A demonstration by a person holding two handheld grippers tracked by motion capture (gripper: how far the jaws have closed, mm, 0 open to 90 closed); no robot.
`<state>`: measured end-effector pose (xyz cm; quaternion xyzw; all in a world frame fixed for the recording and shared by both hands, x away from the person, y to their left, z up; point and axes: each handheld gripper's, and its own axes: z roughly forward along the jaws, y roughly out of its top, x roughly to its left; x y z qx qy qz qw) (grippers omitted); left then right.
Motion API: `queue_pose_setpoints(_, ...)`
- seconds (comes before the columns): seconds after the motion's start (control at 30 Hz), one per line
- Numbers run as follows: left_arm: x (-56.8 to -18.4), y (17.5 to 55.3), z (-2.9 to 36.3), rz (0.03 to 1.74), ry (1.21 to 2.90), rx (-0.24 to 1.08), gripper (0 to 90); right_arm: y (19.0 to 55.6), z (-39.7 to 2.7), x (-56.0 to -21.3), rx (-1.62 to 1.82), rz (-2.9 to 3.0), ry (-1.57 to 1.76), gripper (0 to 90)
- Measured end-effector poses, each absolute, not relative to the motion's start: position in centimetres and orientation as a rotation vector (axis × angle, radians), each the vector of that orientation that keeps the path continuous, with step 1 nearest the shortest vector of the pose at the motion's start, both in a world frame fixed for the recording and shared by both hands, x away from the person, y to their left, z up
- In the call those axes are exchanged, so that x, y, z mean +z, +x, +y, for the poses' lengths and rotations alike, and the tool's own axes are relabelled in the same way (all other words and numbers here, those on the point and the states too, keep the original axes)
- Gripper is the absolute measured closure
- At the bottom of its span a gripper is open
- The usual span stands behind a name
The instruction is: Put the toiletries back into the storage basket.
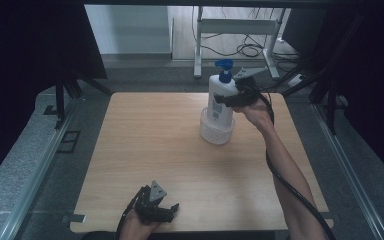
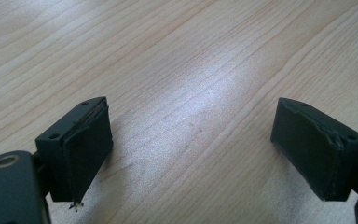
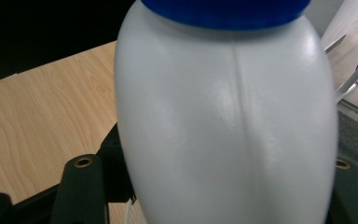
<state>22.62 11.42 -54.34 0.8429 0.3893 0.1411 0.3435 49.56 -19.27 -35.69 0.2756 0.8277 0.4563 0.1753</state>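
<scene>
Upright at the far right part of the wooden table (image 1: 180, 165) stands a white pump bottle (image 1: 220, 102) with a blue pump head (image 1: 224, 69); its base sits inside a small translucent white basket (image 1: 216, 132), whose perforated wall rings the bottom of the bottle. The right gripper (image 1: 231, 99) is clamped on the bottle's upper body from the right side, jaws pressed against the plastic. In the right gripper view the bottle (image 3: 223, 121) looms very close, a moulded seam running down its middle and the blue collar (image 3: 223, 11) at the top edge, with the black jaw hardware hugging its lower left. The person's right forearm (image 1: 290, 170) stretches from the near right corner up to that gripper, a black cable (image 1: 300, 195) trailing along it.

Near the front edge, left of centre, the left gripper (image 1: 167, 210) rests low over the table in the person's left hand (image 1: 139, 227), well apart from the bottle. Its jaws stand wide apart with nothing between them; the left gripper view looks down on bare pale wood grain (image 2: 191, 84) with a soft glare patch between the two black pads (image 2: 91, 149).

The tabletop is light wood with rounded corners. Grey carpet (image 1: 20, 165) surrounds it, metal rails (image 1: 45, 160) run along both sides, dark curtains (image 1: 25, 45) close the left and right, and beyond the far edge a grey metal frame (image 1: 240, 27) and loose cables (image 1: 250, 50) lie on a lighter floor.
</scene>
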Motion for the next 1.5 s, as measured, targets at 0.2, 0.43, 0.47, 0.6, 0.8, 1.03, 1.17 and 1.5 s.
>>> queue_pose_setpoints(0.2,-54.3,22.6,11.4,1.010,2.193,0.366,11.8,49.8,-19.0,-37.2,1.280,2.363,0.793,37.9)
queue_pose_setpoints(0.43,-54.3,22.6,11.4,1.010,2.192,0.366,11.8,50.0,-18.5,-38.8,1.255,2.384,0.795,37.9)
queue_pose_setpoints(0.47,-54.3,22.6,11.4,1.010,2.191,0.366,11.8,50.0,-18.4,-39.0,1.254,2.386,0.796,37.9)
queue_pose_setpoints(0.6,-54.3,22.6,11.4,1.011,2.192,0.366,11.8,50.2,-18.3,-39.8,1.241,2.392,0.800,37.9)
queue_pose_setpoints(0.8,-54.3,22.6,11.4,1.012,2.189,0.365,11.8,50.3,-18.2,-41.0,1.228,2.402,0.812,37.8)
queue_pose_setpoints(1.03,-54.3,22.6,11.4,1.012,2.190,0.365,11.8,50.6,-18.2,-41.9,1.228,2.401,0.829,37.8)
queue_pose_setpoints(1.17,-54.3,22.6,11.4,1.012,2.190,0.365,11.8,50.7,-18.3,-42.2,1.240,2.403,0.827,37.7)
queue_pose_setpoints(1.5,-54.3,22.6,11.4,1.013,2.189,0.365,11.8,50.7,-18.5,-42.4,1.265,2.431,0.807,36.3)
